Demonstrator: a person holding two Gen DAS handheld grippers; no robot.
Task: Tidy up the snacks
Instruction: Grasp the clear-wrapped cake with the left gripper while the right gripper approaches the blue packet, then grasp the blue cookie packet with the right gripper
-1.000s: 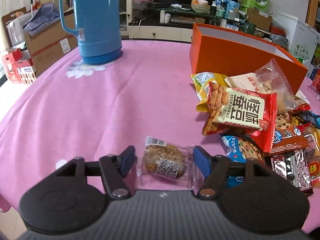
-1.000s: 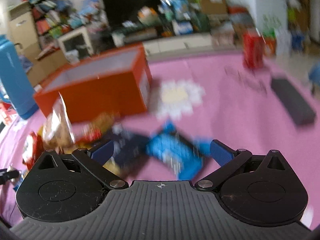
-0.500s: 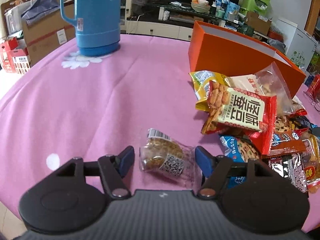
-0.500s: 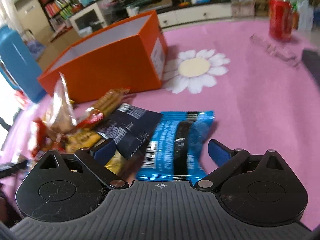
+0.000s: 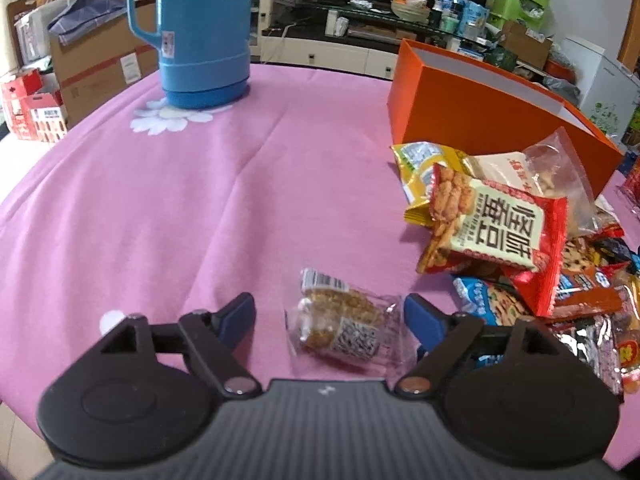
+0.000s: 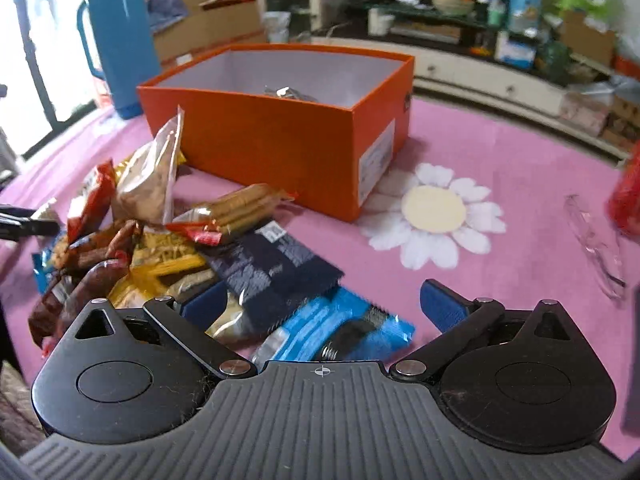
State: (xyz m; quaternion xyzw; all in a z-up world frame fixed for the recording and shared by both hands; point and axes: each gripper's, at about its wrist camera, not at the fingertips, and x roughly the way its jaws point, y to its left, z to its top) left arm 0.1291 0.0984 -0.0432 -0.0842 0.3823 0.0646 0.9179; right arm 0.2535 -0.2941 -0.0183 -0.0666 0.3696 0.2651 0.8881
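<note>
A clear-wrapped brown snack cake point(image 5: 344, 326) lies on the pink tablecloth between the fingers of my open left gripper point(image 5: 330, 316), nearer the right finger. A pile of snack packets point(image 5: 516, 240) lies to its right, in front of an open orange box point(image 5: 480, 120). In the right wrist view my right gripper point(image 6: 324, 304) is open over a blue packet point(image 6: 340, 332) and a dark blue packet point(image 6: 272, 272) at the pile's near edge. The orange box point(image 6: 280, 132) stands behind the pile with a small item inside.
A blue thermos point(image 5: 192, 32) stands at the far left of the table and shows in the right wrist view point(image 6: 116, 40). A clear plastic item point(image 6: 596, 248) and a red object point(image 6: 628, 196) sit at the right. Cardboard boxes and a TV cabinet lie beyond the table.
My left gripper has shifted slightly left, so the snack cake now lies nearer its right finger. My right gripper has swung toward the pile and box; the blue packet now sits close between its fingers.
</note>
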